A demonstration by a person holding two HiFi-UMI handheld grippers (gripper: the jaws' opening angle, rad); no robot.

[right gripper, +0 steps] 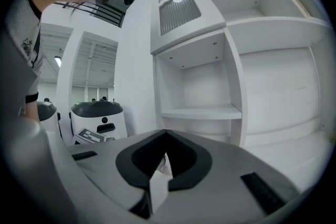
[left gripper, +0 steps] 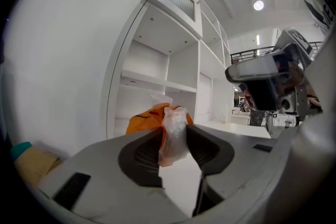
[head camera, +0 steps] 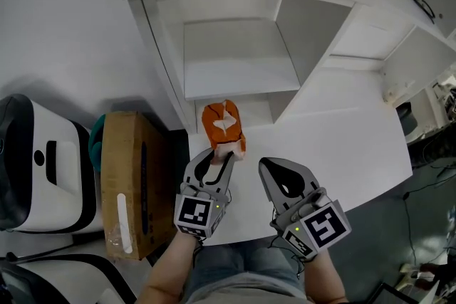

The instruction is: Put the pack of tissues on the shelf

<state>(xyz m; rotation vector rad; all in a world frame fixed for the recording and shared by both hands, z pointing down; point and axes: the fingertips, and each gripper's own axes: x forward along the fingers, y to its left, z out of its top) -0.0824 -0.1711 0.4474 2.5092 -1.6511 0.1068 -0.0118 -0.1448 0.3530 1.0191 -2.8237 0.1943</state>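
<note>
At the mouth of the bottom compartment of the white shelf unit (head camera: pixel 235 75), just under its lowest board, sits the orange pack of tissues (head camera: pixel 224 123), over the near edge of the white counter (head camera: pixel 342 146). Whether the pack rests on the counter cannot be told. The left gripper (head camera: pixel 222 152) has its jaws partway apart, clamped on the pack's crumpled clear-plastic end. Just beside it, the right gripper (head camera: pixel 263 164) has its jaws together, the tips meeting on nothing. A cardboard box (head camera: pixel 128 181) stands left of the counter.
</note>
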